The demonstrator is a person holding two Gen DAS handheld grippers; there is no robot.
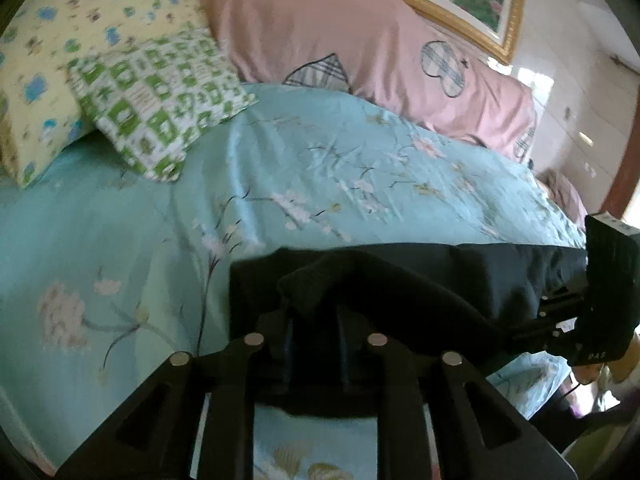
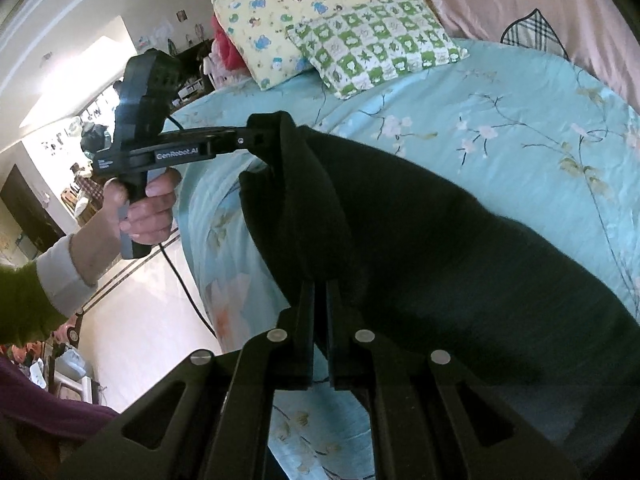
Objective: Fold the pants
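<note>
Floral bedspread [image 1: 120,240] underneath, black pants [image 2: 440,240] stretched between both tongs: left gripper [image 2: 264,136] and right gripper [image 2: 318,292] each pinch an edge.

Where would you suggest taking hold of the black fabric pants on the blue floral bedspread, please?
Grip the black fabric pants at the two ends of their near edge, coming from the bedside with the fingers angled downward. That edge stretches in a straight band across the blue floral bedspread, so a pinch at each end keeps it taut. The left gripper and right gripper seem to pinch there.
</note>
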